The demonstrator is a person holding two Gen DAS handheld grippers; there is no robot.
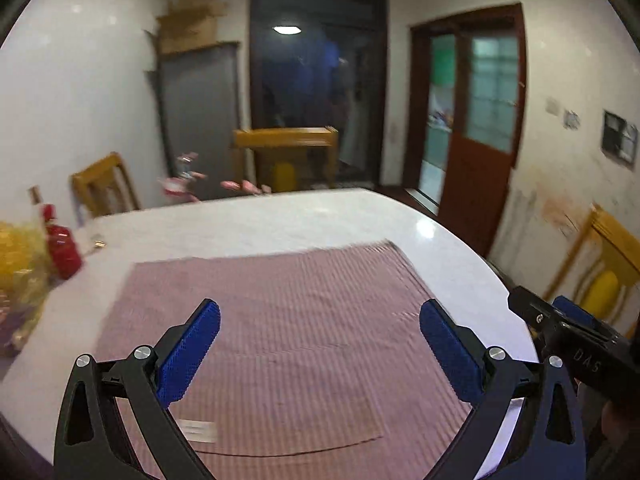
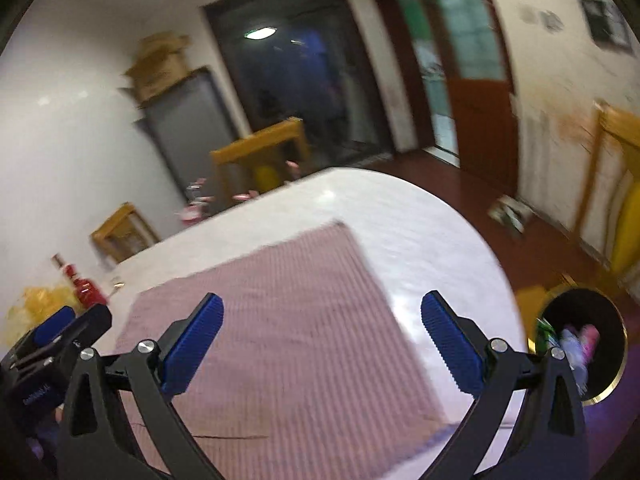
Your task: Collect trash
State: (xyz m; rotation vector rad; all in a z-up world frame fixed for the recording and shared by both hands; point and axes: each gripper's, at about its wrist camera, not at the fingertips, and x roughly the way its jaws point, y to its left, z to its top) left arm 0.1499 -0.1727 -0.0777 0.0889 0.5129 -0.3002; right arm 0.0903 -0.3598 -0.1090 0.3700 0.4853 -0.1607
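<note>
1. Hovering over the striped cloth (image 1: 264,320), the left claw (image 1: 320,344) has its blue pads spread wide apart with nothing between them.
2. Right claw (image 2: 322,340): pads likewise wide apart, empty, above the same cloth near the rounded edge of the desk (image 2: 420,216).
3. Trash location: a black bin with a gold rim (image 2: 618,364) stands on the floor just beside the desk on the right side. Crumpled items, green, white and pink, lie inside it; too blurred to identify.
4. Cloth surface in both views shows no loose litter. A small white label or slip (image 1: 198,430) sits at the cloth's near edge; cannot tell whether it is trash or part of the cloth.
5. Far left of the desk: a red bottle (image 1: 60,246) and a yellow crinkled bundle (image 1: 18,264). Whether these count as trash is unclear.
6. Judgement: task appears late-stage or complete. Central area looks collected; only the left-side cluster and the white slip remain as candidates.
</note>
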